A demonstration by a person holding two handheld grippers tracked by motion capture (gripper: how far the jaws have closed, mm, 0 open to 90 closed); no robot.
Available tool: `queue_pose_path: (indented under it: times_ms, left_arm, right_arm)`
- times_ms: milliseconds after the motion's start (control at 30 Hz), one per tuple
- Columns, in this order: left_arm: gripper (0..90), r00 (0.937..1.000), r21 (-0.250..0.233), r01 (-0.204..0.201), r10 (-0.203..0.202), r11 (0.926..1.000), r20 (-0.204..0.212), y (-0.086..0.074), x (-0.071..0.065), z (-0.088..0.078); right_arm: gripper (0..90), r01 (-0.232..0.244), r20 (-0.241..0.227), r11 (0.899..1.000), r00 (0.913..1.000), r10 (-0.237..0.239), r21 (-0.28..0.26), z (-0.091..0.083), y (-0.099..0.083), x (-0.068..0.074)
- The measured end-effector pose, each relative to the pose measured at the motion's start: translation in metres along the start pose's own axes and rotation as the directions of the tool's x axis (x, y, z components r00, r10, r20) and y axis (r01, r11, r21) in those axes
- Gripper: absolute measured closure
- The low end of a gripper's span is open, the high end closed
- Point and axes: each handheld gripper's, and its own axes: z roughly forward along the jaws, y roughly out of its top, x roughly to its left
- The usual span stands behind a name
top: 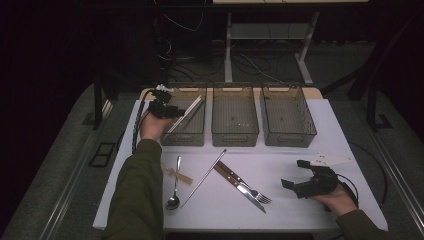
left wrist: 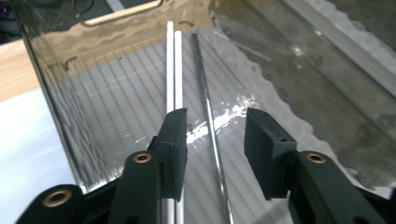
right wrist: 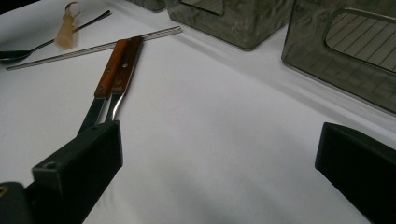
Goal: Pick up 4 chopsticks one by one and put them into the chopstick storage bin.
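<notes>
My left gripper (top: 167, 111) hangs over the near left corner of the left clear bin (top: 182, 137), held by a hand in an olive sleeve. In the left gripper view its jaws (left wrist: 215, 135) stand apart above the bin's ribbed floor (left wrist: 116, 102). Two pale rods (left wrist: 173, 70) lie side by side in the bin and run under the left jaw. A thin dark rod (left wrist: 201, 79) lies between the jaws, untouched. My right gripper (top: 294, 173) rests near the table's front right, wide open (right wrist: 215, 172) with nothing between its jaws.
A middle bin (top: 235, 135) and right bin (top: 290, 135) stand in a row with the left one. On the white table lie a spoon (top: 174, 195), a long metal rod (top: 202, 179), a wooden-handled knife and fork (top: 240, 185) and a small wooden-handled tool (top: 177, 174).
</notes>
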Motion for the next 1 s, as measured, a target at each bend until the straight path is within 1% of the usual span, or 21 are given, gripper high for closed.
queue_pose_path:
  times_ms: [67, 167, 233, 300, 367, 400, 433, 467, 533, 567, 633, 700, 733, 767, 867, 900, 933, 1000]
  left_arm:
    - [53.6, 0.9999, -0.020, 0.001, -0.001, 0.9998, 0.012, 0.000, -0.003, -0.003]
    - [48.9, 0.9995, -0.036, 0.001, 0.000, 0.9993, 0.031, -0.001, -0.009, -0.008]
    - [45.7, 0.9995, -0.044, -0.010, 0.012, 0.9990, 0.030, -0.001, -0.015, -0.013]
    - [42.2, 0.9992, -0.063, -0.005, 0.007, 0.9980, 0.040, -0.001, -0.021, -0.018]
    - [39.5, 0.9988, -0.078, -0.011, 0.014, 0.9969, 0.046, -0.002, -0.027, -0.023]
    - [38.2, 0.9985, -0.094, -0.004, 0.009, 0.9956, 0.054, -0.004, -0.031, -0.026]
    - [36.0, 0.9982, -0.099, -0.002, 0.008, 0.9951, 0.059, -0.004, -0.033, -0.028]
    - [34.9, 0.9980, -0.105, -0.004, 0.011, 0.9945, 0.063, -0.006, -0.037, -0.030]
    - [33.6, 0.9976, -0.110, -0.030, 0.037, 0.9934, 0.059, -0.009, -0.044, -0.035]
    - [32.8, 0.9974, -0.115, -0.021, 0.028, 0.9932, 0.066, -0.011, -0.048, -0.037]
    - [30.1, 0.9958, -0.119, -0.037, 0.046, 0.9923, 0.079, -0.015, -0.054, -0.041]
    - [27.3, 0.9951, -0.115, -0.046, 0.056, 0.9923, 0.082, -0.021, -0.062, -0.045]
    - [26.3, 0.9953, -0.118, -0.040, 0.050, 0.9922, 0.083, -0.024, -0.066, -0.047]
    - [25.8, 0.9944, -0.126, -0.052, 0.063, 0.9907, 0.084, -0.027, -0.070, -0.049]
    - [24.5, 0.9938, -0.141, -0.049, 0.062, 0.9889, 0.093, -0.037, -0.080, -0.053]
    - [23.7, 0.9937, -0.138, -0.045, 0.058, 0.9894, 0.096, -0.039, -0.083, -0.054]
    - [23.2, 0.9930, -0.145, -0.050, 0.064, 0.9882, 0.099, -0.043, -0.087, -0.056]
    - [22.7, 0.9927, -0.140, -0.061, 0.075, 0.9882, 0.094, -0.049, -0.094, -0.058]
  right_arm:
    - [0.8, 0.000, 0.001, 1.000, 1.0000, 0.000, 0.001, 0.000, 0.000, 0.000]
    - [0.8, 0.000, 0.001, 1.000, 1.0000, 0.000, -0.001, 0.000, 0.000, 0.000]
    - [0.8, -0.003, 0.001, 1.000, 1.0000, 0.003, -0.001, 0.000, 0.000, 0.000]
    - [0.8, -0.004, 0.002, 1.000, 1.0000, 0.004, -0.002, 0.000, 0.000, 0.000]
    - [0.8, -0.002, 0.002, 1.000, 1.0000, 0.002, -0.005, 0.000, 0.000, 0.000]
    - [0.8, -0.002, 0.002, 1.000, 1.0000, 0.002, -0.005, 0.000, 0.000, 0.000]
    - [0.8, -0.003, 0.003, 1.000, 1.0000, 0.003, -0.004, 0.000, 0.000, 0.000]
    - [0.8, -0.002, 0.002, 1.000, 1.0000, 0.002, -0.004, 0.000, 0.000, 0.000]
    - [0.8, -0.001, 0.001, 1.000, 1.0000, 0.001, -0.003, 0.000, 0.000, 0.000]
    - [0.8, -0.001, 0.002, 1.000, 1.0000, 0.001, -0.002, 0.000, 0.000, 0.000]
    - [0.8, 0.002, 0.001, 1.000, 1.0000, -0.002, -0.006, 0.000, 0.000, 0.000]
    - [0.8, 0.002, -0.005, 1.000, 1.0000, -0.002, -0.010, -0.001, 0.001, 0.000]
    - [0.8, 0.001, -0.012, 1.000, 0.9999, -0.001, -0.011, -0.001, 0.001, 0.001]
    - [0.9, 0.003, -0.014, 1.000, 0.9999, -0.004, -0.013, -0.001, 0.001, 0.001]
    - [0.8, 0.014, -0.018, 1.000, 0.9997, -0.015, -0.010, 0.001, 0.001, 0.002]
    - [0.8, 0.011, -0.018, 1.000, 0.9998, -0.011, -0.010, 0.001, 0.001, 0.002]
    - [0.9, 0.009, -0.018, 1.000, 0.9998, -0.009, -0.011, 0.000, 0.002, 0.002]
    - [0.9, 0.005, -0.015, 1.000, 0.9999, -0.005, -0.013, -0.001, 0.001, 0.002]
